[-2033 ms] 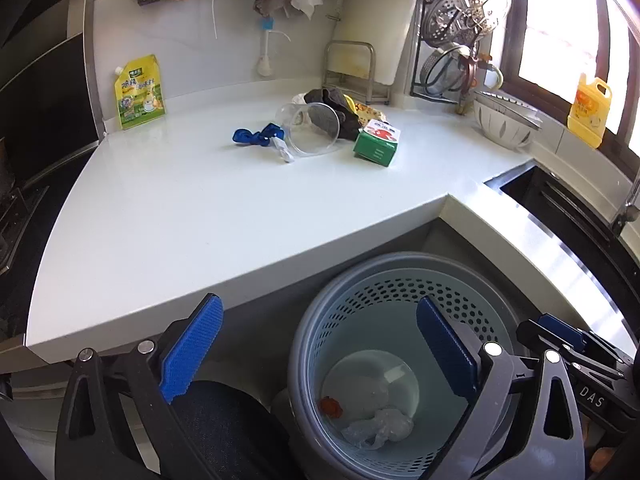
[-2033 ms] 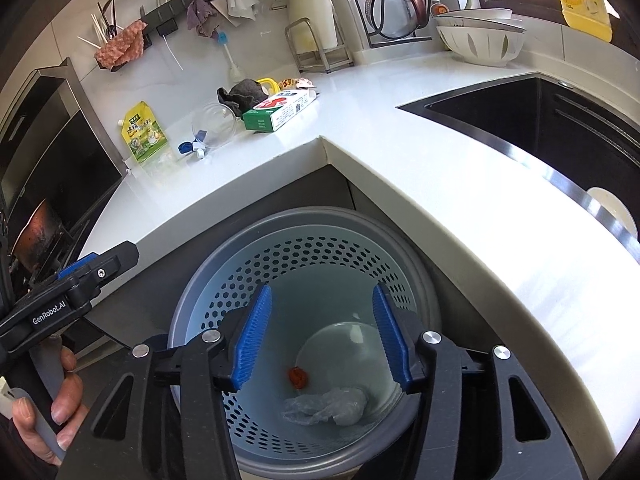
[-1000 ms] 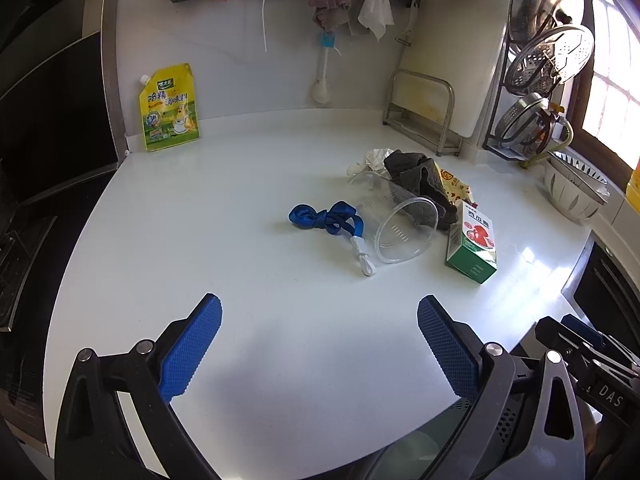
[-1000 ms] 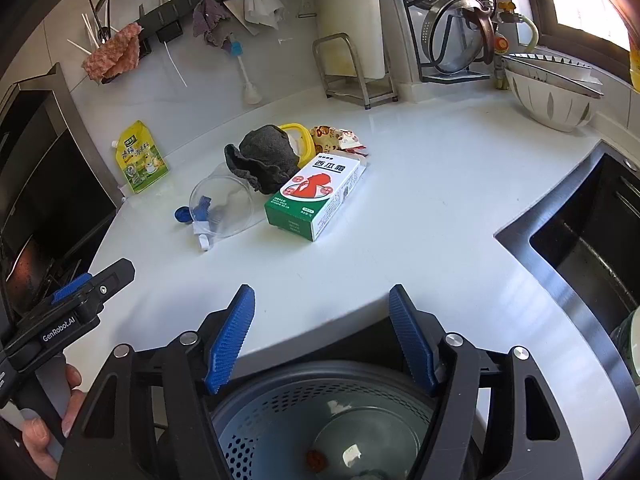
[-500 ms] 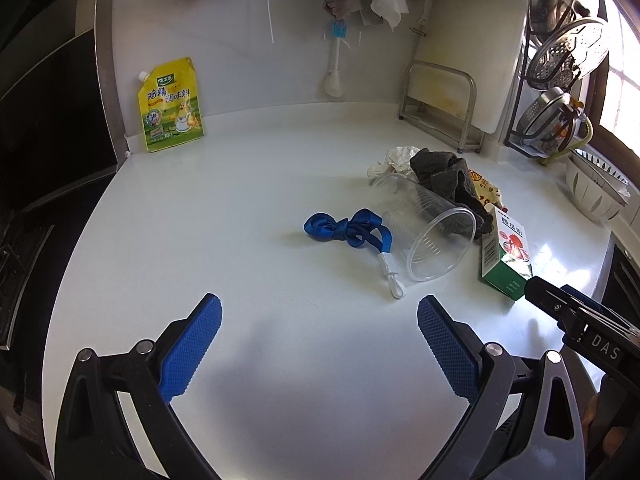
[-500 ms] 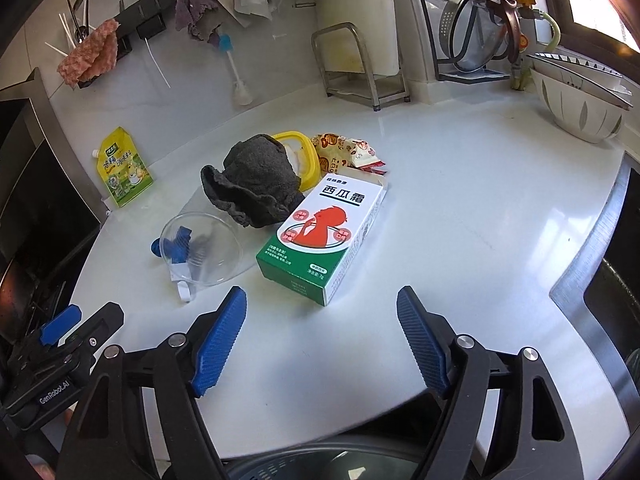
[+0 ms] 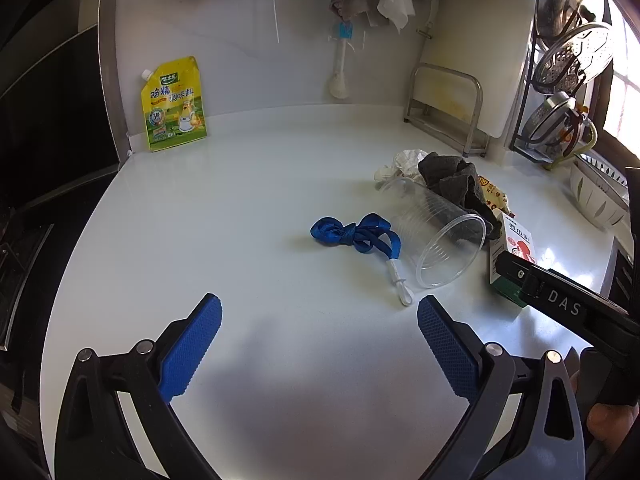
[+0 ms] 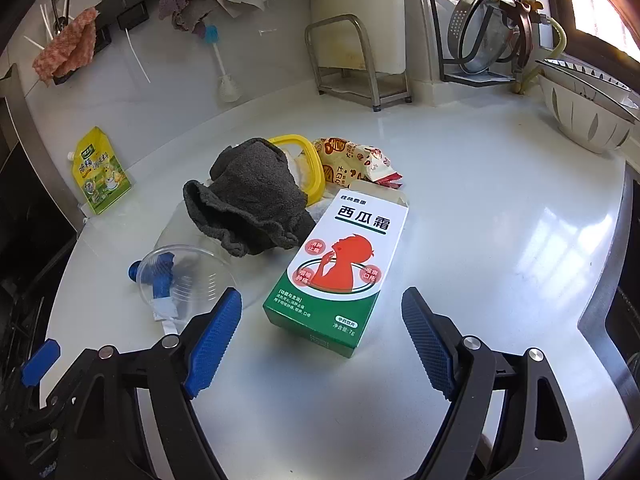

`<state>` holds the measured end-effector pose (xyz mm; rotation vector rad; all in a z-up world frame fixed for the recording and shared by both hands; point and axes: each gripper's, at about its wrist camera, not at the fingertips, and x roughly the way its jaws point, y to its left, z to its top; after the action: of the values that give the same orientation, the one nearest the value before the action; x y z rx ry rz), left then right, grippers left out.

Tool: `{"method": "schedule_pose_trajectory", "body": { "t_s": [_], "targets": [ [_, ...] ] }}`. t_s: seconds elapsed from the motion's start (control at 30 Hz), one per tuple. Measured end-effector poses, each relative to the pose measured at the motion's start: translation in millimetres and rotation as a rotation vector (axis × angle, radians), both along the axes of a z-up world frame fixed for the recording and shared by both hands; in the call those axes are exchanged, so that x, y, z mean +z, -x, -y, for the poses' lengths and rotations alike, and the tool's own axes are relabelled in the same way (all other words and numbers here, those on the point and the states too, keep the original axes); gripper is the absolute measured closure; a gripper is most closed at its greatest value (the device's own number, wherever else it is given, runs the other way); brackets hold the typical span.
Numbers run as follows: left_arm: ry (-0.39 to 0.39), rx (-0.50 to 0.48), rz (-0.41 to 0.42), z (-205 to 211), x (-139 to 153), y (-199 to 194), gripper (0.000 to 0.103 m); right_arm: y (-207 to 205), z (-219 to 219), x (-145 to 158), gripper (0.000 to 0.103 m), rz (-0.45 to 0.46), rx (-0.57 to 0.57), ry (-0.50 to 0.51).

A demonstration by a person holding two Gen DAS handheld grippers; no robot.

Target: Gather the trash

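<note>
Just ahead of the right claw (image 8: pixel 322 330), between its two blue pads but not touching them, the green and white cardboard medicine box with a red figure (image 8: pixel 340 266) is lying flat on the white countertop (image 8: pixel 480 208). The jaws have just been opening and are standing wide, with nothing gripped. The box is looking light and stiff, probably empty, so it may be crushing a little under hard pressure; I would take it across its two long side walls, near the green end. Its long axis is running away from the claw and slightly to the right, the green end nearest, the open flap pointing far. To the left of the box, the dark grey crumpled cloth (image 8: pixel 248 200) is touching it, and the clear plastic cup (image 8: pixel 188 276) is lying on its side. The left claw (image 7: pixel 318 340) is also standing open and empty, with the blue ribbon lanyard (image 7: pixel 354 234) ahead of it.
</note>
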<state>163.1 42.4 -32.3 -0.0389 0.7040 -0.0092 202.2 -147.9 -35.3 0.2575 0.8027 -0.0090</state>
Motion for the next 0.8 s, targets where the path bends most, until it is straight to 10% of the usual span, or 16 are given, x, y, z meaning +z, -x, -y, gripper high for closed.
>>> {"method": "schedule_pose_trajectory", "body": {
  "t_s": [0.8],
  "targets": [
    [0.046, -0.024, 0.009, 33.0, -5.7, -20.8, 0.007, 14.7, 36.4, 3.4, 0.044, 0.057, 0.027, 0.030]
  ]
}}
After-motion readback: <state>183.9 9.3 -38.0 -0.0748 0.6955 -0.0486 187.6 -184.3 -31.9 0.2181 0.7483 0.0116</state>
